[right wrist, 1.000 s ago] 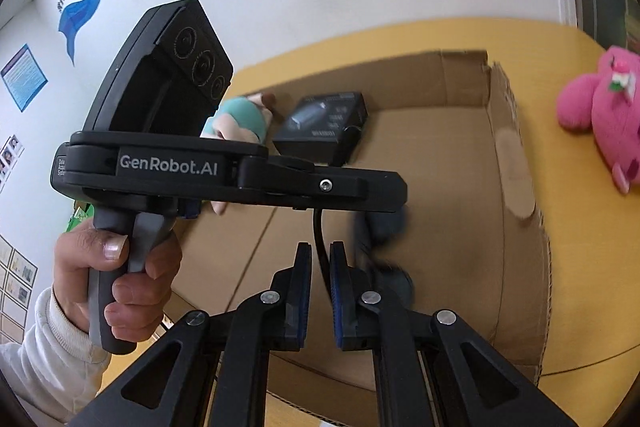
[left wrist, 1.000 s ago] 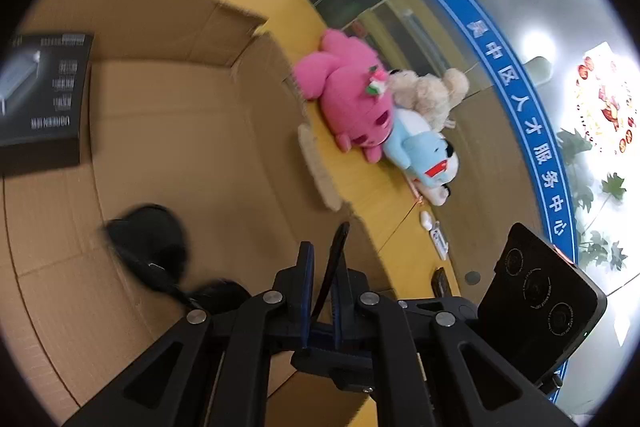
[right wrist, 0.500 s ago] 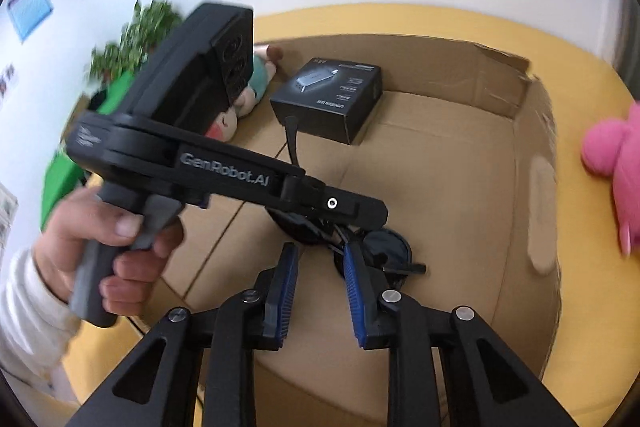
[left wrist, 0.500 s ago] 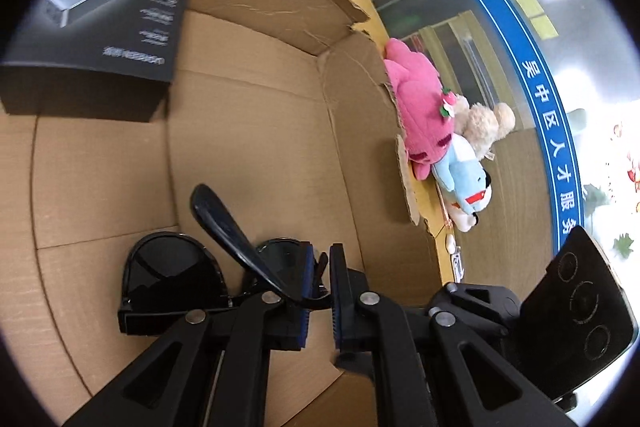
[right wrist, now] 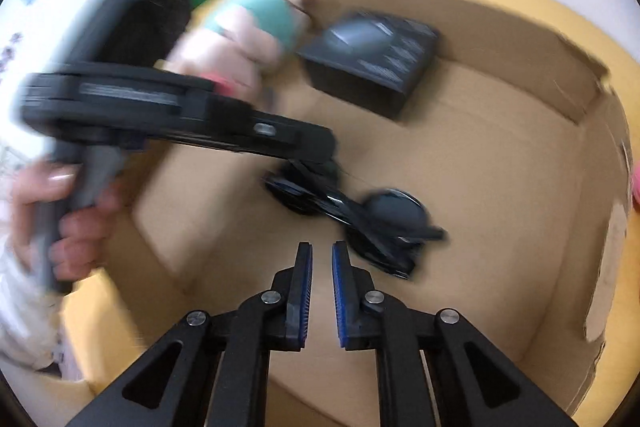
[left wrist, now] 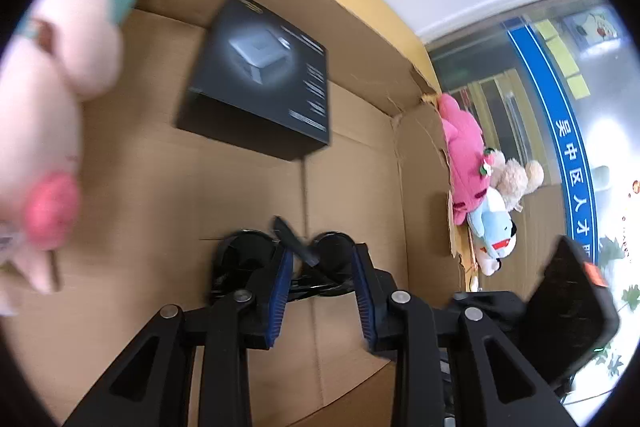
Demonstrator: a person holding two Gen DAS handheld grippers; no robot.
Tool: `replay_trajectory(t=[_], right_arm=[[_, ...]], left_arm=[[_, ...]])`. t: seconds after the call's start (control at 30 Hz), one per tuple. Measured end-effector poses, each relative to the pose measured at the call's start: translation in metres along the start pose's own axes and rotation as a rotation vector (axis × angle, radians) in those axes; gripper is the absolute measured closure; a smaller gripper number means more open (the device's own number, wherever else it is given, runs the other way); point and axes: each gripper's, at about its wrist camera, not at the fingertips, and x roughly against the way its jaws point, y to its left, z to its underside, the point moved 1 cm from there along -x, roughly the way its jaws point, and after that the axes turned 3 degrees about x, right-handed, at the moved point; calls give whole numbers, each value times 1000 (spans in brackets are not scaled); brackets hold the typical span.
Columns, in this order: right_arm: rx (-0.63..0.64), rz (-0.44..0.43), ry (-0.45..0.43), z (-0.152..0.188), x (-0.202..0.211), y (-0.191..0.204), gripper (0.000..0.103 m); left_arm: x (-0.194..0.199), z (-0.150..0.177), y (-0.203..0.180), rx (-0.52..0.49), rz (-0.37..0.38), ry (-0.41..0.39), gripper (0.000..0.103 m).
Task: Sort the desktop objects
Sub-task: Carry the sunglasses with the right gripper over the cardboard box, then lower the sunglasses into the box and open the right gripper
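Low in the left wrist frame, just above my left tool (left wrist: 320,267), the black sunglasses (left wrist: 280,259) lie on the floor of the cardboard box (left wrist: 160,187); its jaws are opening, with the bridge and a raised temple arm between the pads, and no pad appears to press. My right tool (right wrist: 320,263), bottom centre of its own frame, stands slightly parted and holds nothing, the sunglasses just up and right of its tips. A black carton (left wrist: 260,79) sits in the upper middle of the box, and a plush doll (left wrist: 48,107) hangs over the box's left wall. Risks as I judge them: the sticking-up temple arm could snag a pad when I pull away and drag the sunglasses; the doll crowds my left side and could tip in.
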Motion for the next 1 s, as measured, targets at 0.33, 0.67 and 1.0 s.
replay_trajectory(t=[0.33,0.67,1.0], right_arm=[[267,31,-7,-44,9,9,92],[229,-47,108,-35,-42,10,94],[313,-3,127,-35,-19,15,62]], left_arm=[[43,2,16,18,-34,-92,74],[48,3,26,31,-29,-99,74],[48,10,21,20,-21,-95,74]])
